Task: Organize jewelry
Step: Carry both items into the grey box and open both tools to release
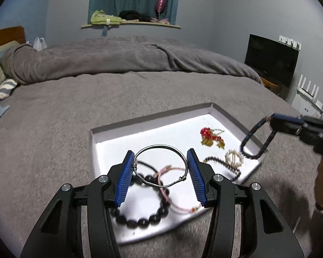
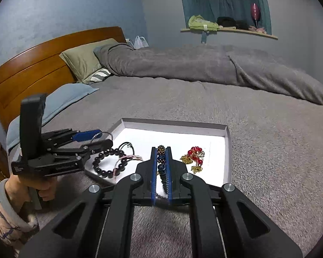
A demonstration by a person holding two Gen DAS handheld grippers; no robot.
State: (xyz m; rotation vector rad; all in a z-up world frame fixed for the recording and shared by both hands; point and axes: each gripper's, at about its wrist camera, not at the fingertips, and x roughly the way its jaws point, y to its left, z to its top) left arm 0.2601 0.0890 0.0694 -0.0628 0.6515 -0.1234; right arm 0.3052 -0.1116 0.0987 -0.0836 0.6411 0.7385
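Observation:
A white shallow tray [image 1: 152, 119] lies on the grey bed. My left gripper [image 1: 160, 163] is shut on a silver wire bangle [image 1: 161, 147], held across its width above the tray. Under it lie a black bead bracelet [image 1: 143, 221] and a pink cord bracelet [image 1: 178, 206]. A red and gold beaded piece [image 1: 211, 137], a pearl ring-shaped piece [image 1: 233, 157] and a dark bead strand [image 1: 219, 161] lie further right. My right gripper [image 2: 161, 150] is shut on a dark blue beaded bracelet [image 2: 160, 158], which hangs over the tray's right edge in the left wrist view [image 1: 254, 138].
The tray [image 2: 174, 124] sits near the front of a grey blanket [image 1: 97, 99]. A rumpled duvet [image 1: 122, 58], pillows [image 2: 86, 58] and a wooden headboard [image 2: 32, 64] lie beyond. A dark monitor [image 1: 271, 60] stands at the right.

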